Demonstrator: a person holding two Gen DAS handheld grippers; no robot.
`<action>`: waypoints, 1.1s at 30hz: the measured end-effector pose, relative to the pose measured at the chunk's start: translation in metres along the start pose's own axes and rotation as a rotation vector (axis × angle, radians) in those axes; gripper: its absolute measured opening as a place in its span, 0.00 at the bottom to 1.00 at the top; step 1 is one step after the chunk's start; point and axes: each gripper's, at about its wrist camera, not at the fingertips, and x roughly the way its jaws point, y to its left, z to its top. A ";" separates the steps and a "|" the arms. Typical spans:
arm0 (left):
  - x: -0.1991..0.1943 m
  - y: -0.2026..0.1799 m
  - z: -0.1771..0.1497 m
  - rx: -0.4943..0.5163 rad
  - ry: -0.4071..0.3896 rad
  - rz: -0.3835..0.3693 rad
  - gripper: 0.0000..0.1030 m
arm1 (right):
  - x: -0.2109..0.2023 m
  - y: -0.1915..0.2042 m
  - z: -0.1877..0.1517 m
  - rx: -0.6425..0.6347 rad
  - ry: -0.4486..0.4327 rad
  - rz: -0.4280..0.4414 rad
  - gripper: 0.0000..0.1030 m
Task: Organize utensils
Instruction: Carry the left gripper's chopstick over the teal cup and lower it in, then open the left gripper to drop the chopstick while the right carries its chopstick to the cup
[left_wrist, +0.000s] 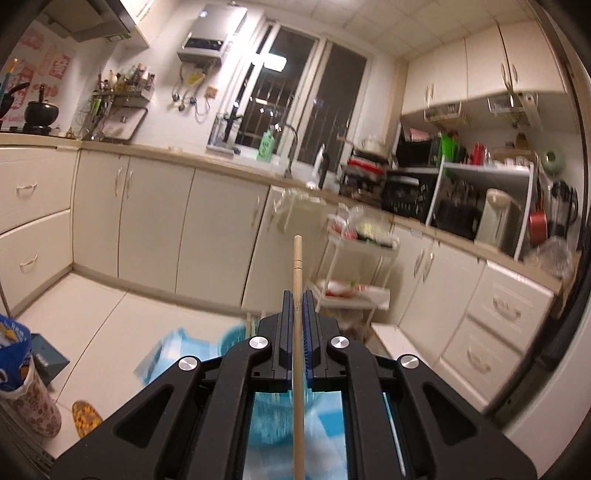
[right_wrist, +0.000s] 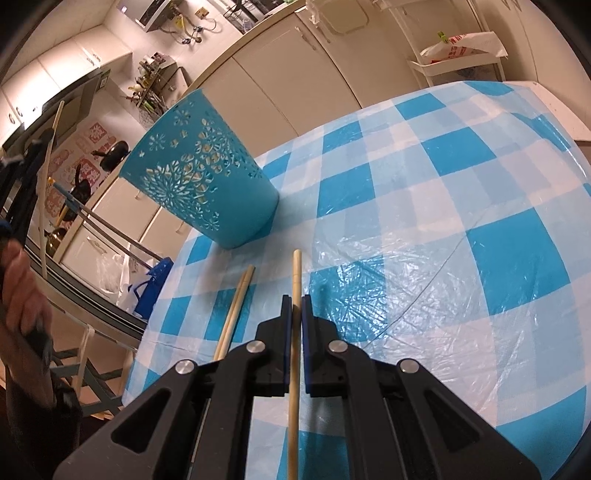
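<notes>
**Two grippers, a chopstick in each**

In a home kitchen with cream cabinets, two hand-held black grippers each pinch a single wooden chopstick. In the left wrist view, the left gripper (left_wrist: 297, 295) is raised and points almost level toward the far counter and window. Its blue-padded jaws are closed tight on a pale chopstick (left_wrist: 297, 266), which runs straight along the middle of the gripper and pokes out past the tips. Below it, blurred, lie a blue checked cloth and a teal shape.

In the right wrist view, the right gripper (right_wrist: 297, 299) tilts down over a table covered with a blue-and-white checked tablecloth (right_wrist: 424, 229). Its jaws are also clamped narrow on a second chopstick (right_wrist: 296, 273), whose far end points toward a teal utensil holder (right_wrist: 199, 173) with cut-out flower patterns. The holder stands upright on the cloth, a little beyond the chopstick tip. A pair of chopsticks (right_wrist: 236, 302) lies flat on the cloth, just left of the gripper. At the left edge, a person's hand (right_wrist: 22, 295) holds the other gripper.
</notes>
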 end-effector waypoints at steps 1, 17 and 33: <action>0.003 0.000 0.005 -0.004 -0.015 0.000 0.04 | 0.000 -0.001 0.000 0.007 -0.001 0.003 0.06; 0.111 0.011 0.004 -0.044 -0.059 0.105 0.05 | -0.003 -0.008 0.002 0.044 -0.008 0.045 0.06; 0.115 -0.004 -0.062 0.059 0.071 0.175 0.05 | -0.007 -0.012 0.001 0.067 -0.020 0.068 0.06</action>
